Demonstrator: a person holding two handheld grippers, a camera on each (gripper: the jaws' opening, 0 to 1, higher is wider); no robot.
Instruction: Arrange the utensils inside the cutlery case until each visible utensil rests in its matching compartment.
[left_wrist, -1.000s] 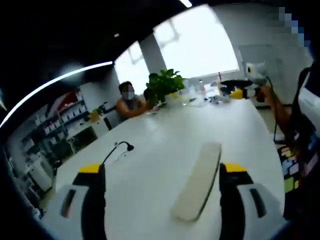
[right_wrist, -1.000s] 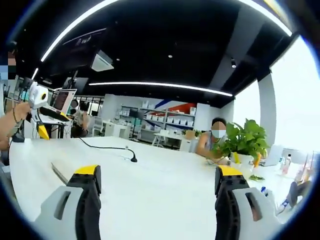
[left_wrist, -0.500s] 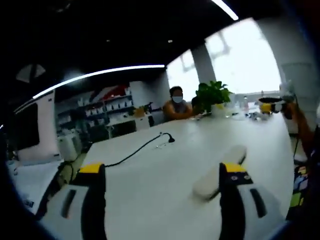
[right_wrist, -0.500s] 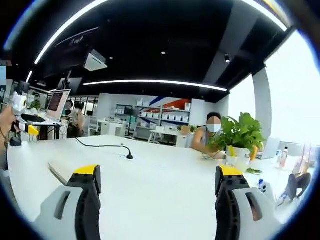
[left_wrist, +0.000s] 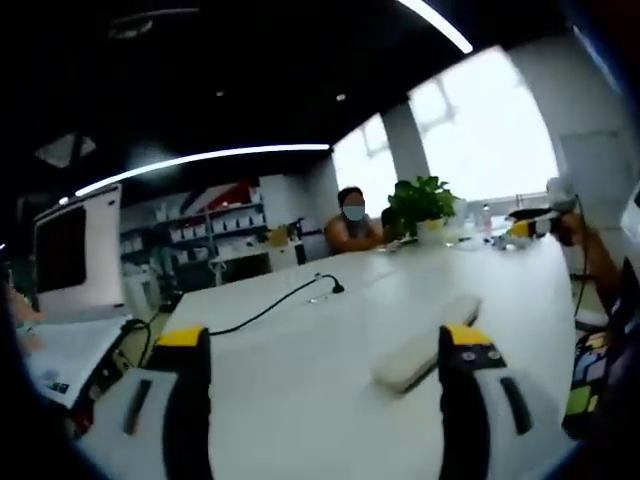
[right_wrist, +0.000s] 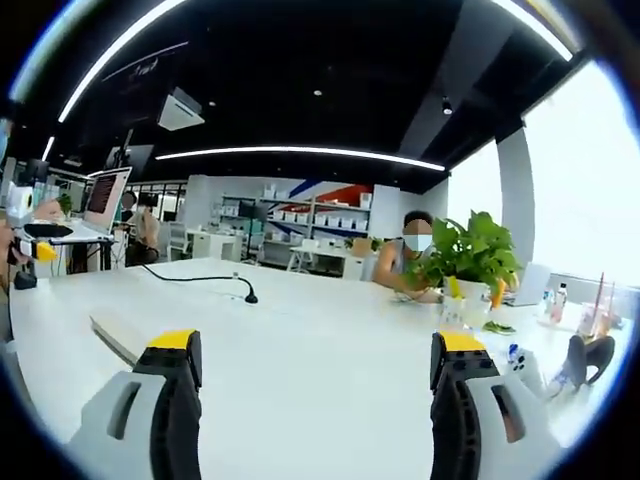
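A long, pale beige cutlery case (left_wrist: 425, 345) with rounded ends lies flat on the white table (left_wrist: 300, 370), just beyond my left gripper's right jaw. My left gripper (left_wrist: 322, 340) is open with nothing between its yellow-tipped jaws. In the right gripper view, one end of the same case (right_wrist: 112, 338) pokes out past the left jaw. My right gripper (right_wrist: 315, 345) is also open and holds nothing. It hovers over bare table.
A black cable with a small desk microphone (right_wrist: 245, 297) crosses the far table. A potted plant (right_wrist: 465, 262), small bottles (right_wrist: 555, 300) and a seated person (right_wrist: 405, 265) are at the far side. A hand holds the other gripper (left_wrist: 530, 222) at the right edge.
Both views have swung as the hands turned; in the left gripper view the case now lies farther right and more crosswise. Both grippers stayed open, and nothing on the table moved.
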